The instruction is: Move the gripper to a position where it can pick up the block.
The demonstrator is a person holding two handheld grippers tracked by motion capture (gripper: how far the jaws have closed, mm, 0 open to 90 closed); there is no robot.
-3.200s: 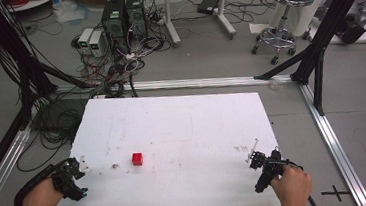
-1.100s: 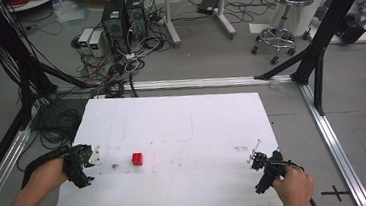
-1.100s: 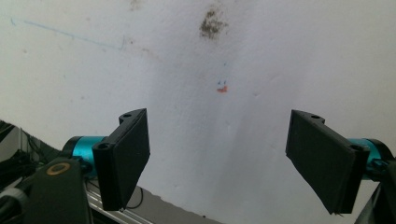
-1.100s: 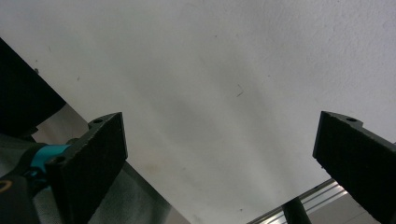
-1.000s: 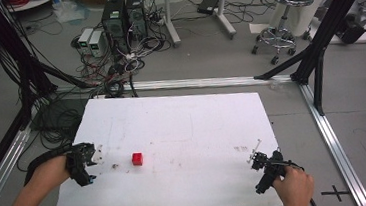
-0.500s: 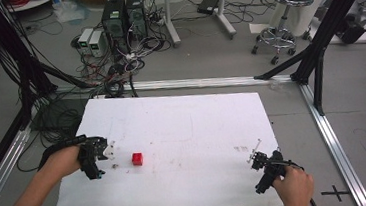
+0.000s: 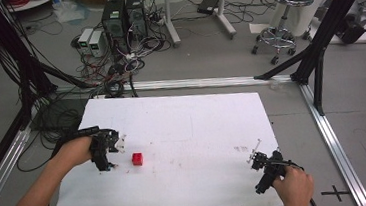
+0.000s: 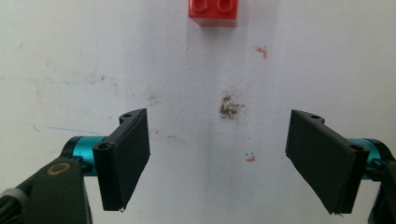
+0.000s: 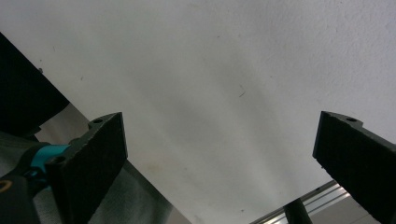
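- Floor [image 7: 207, 55]: grey, smooth, lit evenly; black cross mark [image 7: 335, 191] near btm right.
- Table [image 7: 197, 117]: white top w/ faint smudges, centre of view.
- Aluminium rails [image 7: 204, 82] run along floor behind table & down both sides.
- Black frame posts [image 7: 327, 25] slant up at right; more at left w/ cable bundles.
- Two PC towers [image 7: 123, 18] + small white boxes [image 7: 90, 40] behind table, tangle of cables [image 7: 118, 71] around them.
- Round stool [image 7: 287, 3], chrome base, at back right.
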